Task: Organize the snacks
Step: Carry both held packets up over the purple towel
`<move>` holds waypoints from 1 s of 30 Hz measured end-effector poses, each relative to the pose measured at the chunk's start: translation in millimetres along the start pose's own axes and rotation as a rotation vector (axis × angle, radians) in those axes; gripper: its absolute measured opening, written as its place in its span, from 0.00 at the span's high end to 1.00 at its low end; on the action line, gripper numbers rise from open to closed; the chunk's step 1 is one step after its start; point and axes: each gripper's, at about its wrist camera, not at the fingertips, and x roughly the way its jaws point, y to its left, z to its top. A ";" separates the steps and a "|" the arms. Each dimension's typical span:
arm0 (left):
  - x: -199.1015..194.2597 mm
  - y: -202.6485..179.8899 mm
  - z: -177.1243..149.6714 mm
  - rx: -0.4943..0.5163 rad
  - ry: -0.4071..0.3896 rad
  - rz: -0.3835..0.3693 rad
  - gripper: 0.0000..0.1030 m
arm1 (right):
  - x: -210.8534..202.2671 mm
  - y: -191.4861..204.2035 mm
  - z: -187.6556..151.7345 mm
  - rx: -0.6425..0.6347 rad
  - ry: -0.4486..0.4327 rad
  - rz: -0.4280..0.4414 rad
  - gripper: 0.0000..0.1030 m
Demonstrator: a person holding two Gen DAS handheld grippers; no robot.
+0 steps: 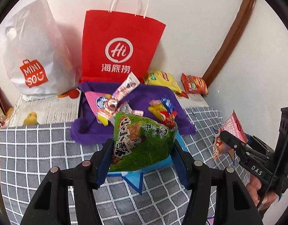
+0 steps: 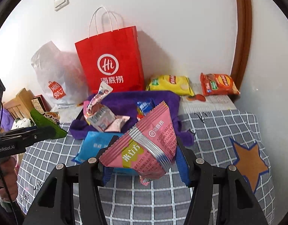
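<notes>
Both grippers are closed on snacks above the checked gray cloth (image 2: 209,131): the left gripper (image 1: 144,151) squeezes a green snack bag (image 1: 142,140), and the right gripper (image 2: 144,159) squeezes a pink snack packet (image 2: 144,146). More snacks lie on the purple cloth (image 1: 99,133) by the red paper bag (image 1: 121,45).
</notes>
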 end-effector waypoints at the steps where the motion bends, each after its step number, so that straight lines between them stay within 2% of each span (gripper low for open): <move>1: -0.2 0.6 3.0 -0.001 -0.002 0.001 0.44 | 1.0 0.8 3.0 -0.003 -0.002 0.000 0.45; 15: 7.0 15.1 45.9 -0.002 -0.022 0.032 0.44 | 25.0 11.0 58.2 -0.019 -0.026 -0.001 0.45; 30: 48.2 21.3 92.4 -0.013 -0.005 0.050 0.44 | 79.2 10.3 104.0 -0.045 -0.021 0.008 0.45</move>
